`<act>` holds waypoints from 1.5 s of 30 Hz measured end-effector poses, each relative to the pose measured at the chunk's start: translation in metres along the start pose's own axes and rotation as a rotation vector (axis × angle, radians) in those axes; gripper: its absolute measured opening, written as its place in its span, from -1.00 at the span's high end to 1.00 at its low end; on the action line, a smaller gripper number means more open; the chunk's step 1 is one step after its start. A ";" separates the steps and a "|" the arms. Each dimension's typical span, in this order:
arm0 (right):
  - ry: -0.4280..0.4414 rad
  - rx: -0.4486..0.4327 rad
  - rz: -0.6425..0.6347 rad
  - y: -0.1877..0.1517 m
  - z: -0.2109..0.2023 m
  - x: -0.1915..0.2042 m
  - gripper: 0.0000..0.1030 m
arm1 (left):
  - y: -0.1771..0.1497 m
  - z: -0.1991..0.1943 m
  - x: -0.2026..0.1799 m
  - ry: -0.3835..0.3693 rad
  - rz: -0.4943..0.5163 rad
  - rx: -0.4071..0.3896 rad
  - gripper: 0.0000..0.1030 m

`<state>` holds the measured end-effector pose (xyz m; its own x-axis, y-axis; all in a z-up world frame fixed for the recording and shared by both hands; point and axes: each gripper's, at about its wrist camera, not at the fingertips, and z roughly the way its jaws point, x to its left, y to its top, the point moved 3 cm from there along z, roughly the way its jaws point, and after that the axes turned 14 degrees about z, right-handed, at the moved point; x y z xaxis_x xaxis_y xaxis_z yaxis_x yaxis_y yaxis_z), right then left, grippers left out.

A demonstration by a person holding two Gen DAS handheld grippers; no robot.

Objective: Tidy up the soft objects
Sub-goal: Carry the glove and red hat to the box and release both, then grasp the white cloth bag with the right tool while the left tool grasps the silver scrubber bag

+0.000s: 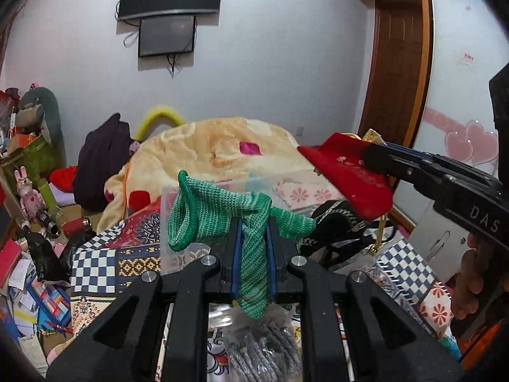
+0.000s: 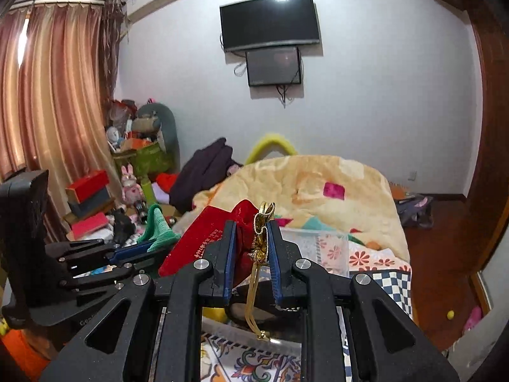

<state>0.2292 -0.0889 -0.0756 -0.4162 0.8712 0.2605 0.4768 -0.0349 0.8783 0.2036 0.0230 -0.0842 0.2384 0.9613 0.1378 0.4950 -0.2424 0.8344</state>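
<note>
My left gripper [image 1: 253, 235] is shut on a green knitted sock [image 1: 203, 213], held in the air above the bed; the sock's cuff droops left and its toe hangs below the jaws. It also shows in the right wrist view [image 2: 156, 226]. My right gripper [image 2: 252, 238] is shut on a red drawstring pouch [image 2: 203, 235] with a gold cord [image 2: 253, 293] hanging down. In the left wrist view the pouch [image 1: 350, 175] hangs at the right, held by the right gripper [image 1: 369, 156]. A clear plastic box [image 1: 219, 191] stands on the bed behind the sock.
A patterned quilt [image 1: 95, 261] covers the bed, with a yellow blanket [image 1: 206, 146] heaped at its far end. A dark bag [image 1: 331, 232] lies at the right. A grey knit item in a bag [image 1: 261, 347] lies below my left gripper. Clutter and toys fill the floor at left [image 1: 28, 191].
</note>
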 end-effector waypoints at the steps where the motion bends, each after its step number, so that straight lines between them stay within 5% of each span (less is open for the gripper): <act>1: -0.006 0.012 -0.001 -0.002 0.004 -0.001 0.66 | -0.001 0.006 0.001 -0.005 -0.002 0.013 0.74; 13: -0.092 0.175 -0.044 -0.029 0.052 -0.016 0.63 | -0.006 0.049 -0.004 -0.045 0.013 0.121 0.74; 20: -0.109 0.199 -0.079 -0.032 0.052 -0.013 0.35 | -0.008 0.048 -0.003 -0.056 0.008 0.129 0.72; 26: -0.101 0.169 -0.085 -0.027 0.039 -0.013 -0.03 | -0.007 0.034 -0.006 -0.046 0.018 0.097 0.39; 31: -0.078 0.131 -0.081 -0.019 0.022 -0.009 -0.04 | -0.003 0.015 -0.010 -0.045 0.032 0.059 0.30; 34: -0.063 0.105 -0.070 -0.015 0.008 -0.010 -0.14 | 0.001 -0.003 -0.011 -0.035 0.030 0.019 0.06; 36: -0.052 0.078 -0.059 -0.013 -0.002 -0.010 -0.40 | 0.003 -0.015 -0.011 -0.032 0.028 -0.010 -0.08; 45: -0.009 0.012 -0.036 -0.019 -0.042 -0.009 -0.58 | -0.005 -0.060 -0.019 0.003 0.042 -0.088 -0.63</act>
<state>0.1908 -0.1165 -0.0779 -0.4261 0.8764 0.2246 0.4704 0.0025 0.8825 0.1463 0.0138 -0.0592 0.2543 0.9511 0.1752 0.4093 -0.2700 0.8715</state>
